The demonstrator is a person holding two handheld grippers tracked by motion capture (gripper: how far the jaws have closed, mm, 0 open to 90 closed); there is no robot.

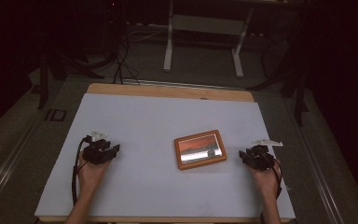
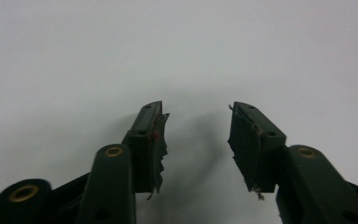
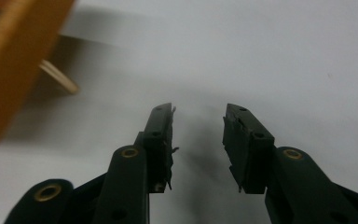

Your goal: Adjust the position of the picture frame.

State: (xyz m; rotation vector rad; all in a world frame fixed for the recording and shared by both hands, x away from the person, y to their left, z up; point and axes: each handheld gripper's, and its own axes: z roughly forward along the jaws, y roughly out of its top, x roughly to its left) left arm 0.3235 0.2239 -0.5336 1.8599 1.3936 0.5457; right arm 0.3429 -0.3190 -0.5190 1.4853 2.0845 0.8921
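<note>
Framed picture point(image 1: 200, 150) lay flat on the white table point(image 1: 135, 186), right of the frame's centre in the high view, tilted slightly, with the right tongs point(image 1: 254, 156) near its right edge and the left tongs point(image 1: 103, 150) well apart at centre left. Both tongs stood open and empty, jaws parted over the bare table. In the right gripper view, the orange frame's point(image 3: 14, 60) edge filled the upper left. The piece probably handled as light, stiff and rigid, with a glossy, possibly fragile and slippery face; the wooden-looking border seemed the safest hold. No legible writing or brand appeared.
</note>
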